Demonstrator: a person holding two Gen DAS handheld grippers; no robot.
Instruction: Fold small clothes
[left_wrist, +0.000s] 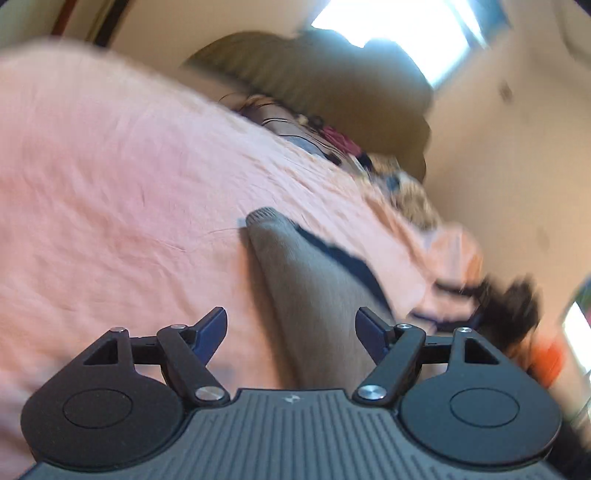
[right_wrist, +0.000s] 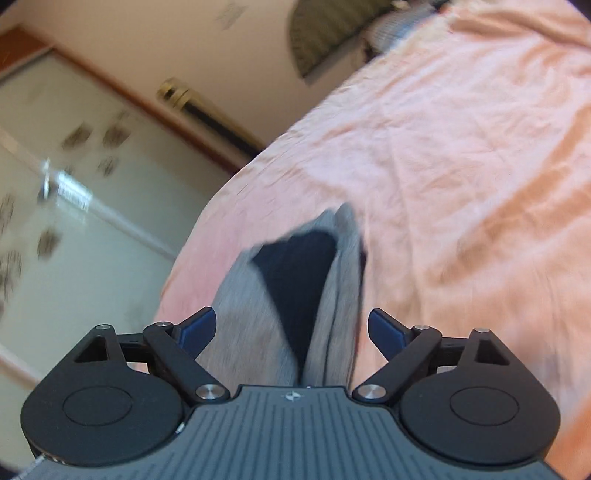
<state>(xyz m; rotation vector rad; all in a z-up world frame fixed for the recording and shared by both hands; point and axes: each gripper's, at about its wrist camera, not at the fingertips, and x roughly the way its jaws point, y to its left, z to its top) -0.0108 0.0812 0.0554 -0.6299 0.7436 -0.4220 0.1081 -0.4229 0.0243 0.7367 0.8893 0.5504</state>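
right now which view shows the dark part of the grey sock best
The right wrist view: the grey sock lies between the open tongs, its dark patch broad and facing the camera. The left wrist view shows that patch only as a blurred strip along the sock's edge.

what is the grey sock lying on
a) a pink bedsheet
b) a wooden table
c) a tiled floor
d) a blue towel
a: in both wrist views the grey sock with its dark part rests on a wrinkled pink bedsheet, between the open fingers of the left gripper and the right gripper.
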